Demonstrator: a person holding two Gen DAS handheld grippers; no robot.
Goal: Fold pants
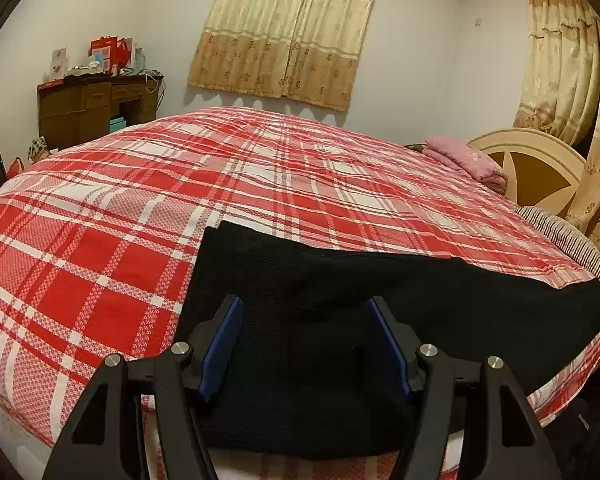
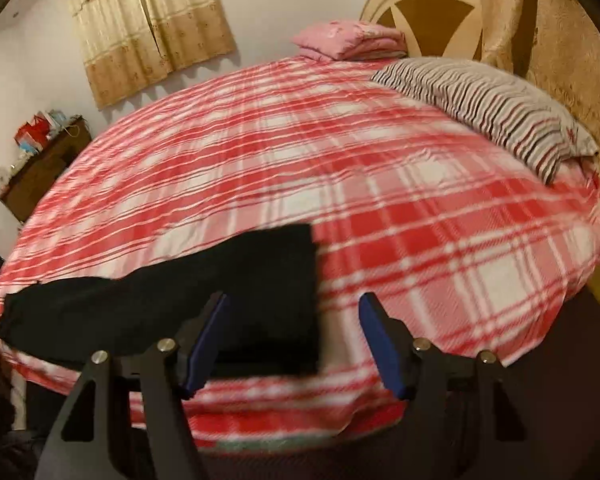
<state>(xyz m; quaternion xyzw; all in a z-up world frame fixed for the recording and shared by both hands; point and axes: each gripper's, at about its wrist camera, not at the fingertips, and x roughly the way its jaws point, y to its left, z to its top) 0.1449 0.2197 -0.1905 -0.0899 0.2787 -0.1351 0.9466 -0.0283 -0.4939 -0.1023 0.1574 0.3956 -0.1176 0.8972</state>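
The black pants [image 1: 340,308] lie flat in a long band along the near edge of the red plaid bedspread [image 1: 140,208], well away from the striped pillow [image 2: 488,108] at the headboard end. They look part-folded already, so I judge a fold has just been laid and the next move calls for fresh grips at the ends to double the band over. The left gripper [image 1: 304,344] tilts down over the pants, jaws apart, gripping nothing. The right gripper [image 2: 294,344] angles more steeply over the pants' square end, jaws parted and empty.
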